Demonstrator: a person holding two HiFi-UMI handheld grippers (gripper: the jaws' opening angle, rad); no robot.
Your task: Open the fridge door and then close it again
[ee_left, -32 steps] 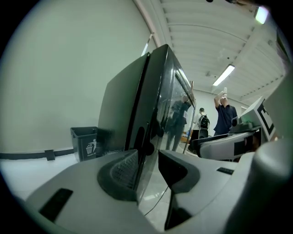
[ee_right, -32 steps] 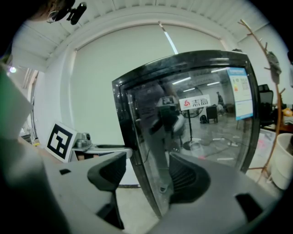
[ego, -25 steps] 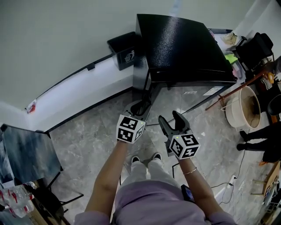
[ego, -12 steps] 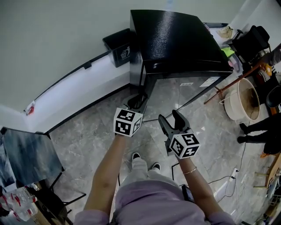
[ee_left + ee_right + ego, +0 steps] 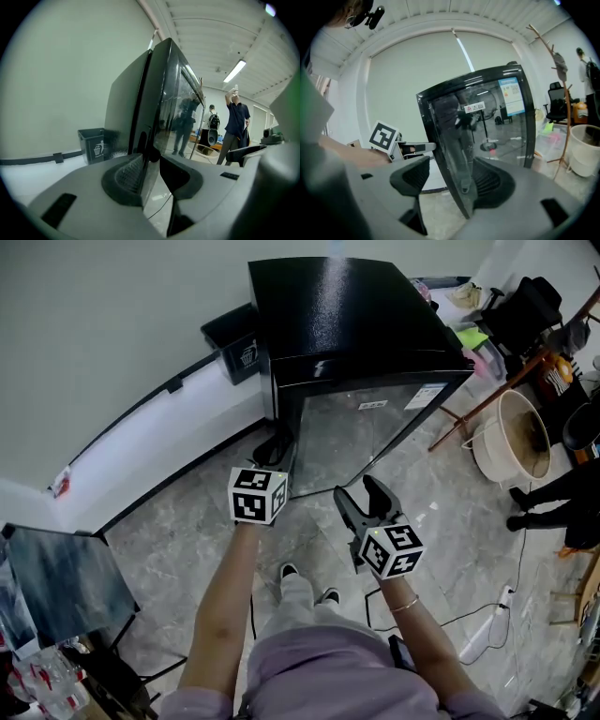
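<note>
The fridge door [image 5: 375, 427] is pinched by its free edge between the fingers of the left gripper [image 5: 151, 176]. They are set narrow, and the ribbed pads are seen right against either face of that edge in the left gripper view. The glass runs away to the right of those fingers, and the door is kept close to the fridge [image 5: 347, 315]. Whether it's a crack open or fully shut can't be told. The right gripper [image 5: 366, 495] is held with its fingers wide and nothing in them. The door is ahead of them and, judging by the head view, isn't touched.

What could go wrong, as a guess:
- **Slipping:** the grip is taken on a thin, smooth edge. It could be twisted out of the pads if the door is swung fast or pulled off its hinge arc.
- **Trapping:** the inner finger could be caught between door and fridge if the door is pushed fully home with the fingers wrapped round the edge.
- **Clipping:** the open right fingers could be hit if the glass is swung out toward them.

The trash bin [image 5: 234, 343], beyond the left fingers and off to their left, is probably well clear.
</note>
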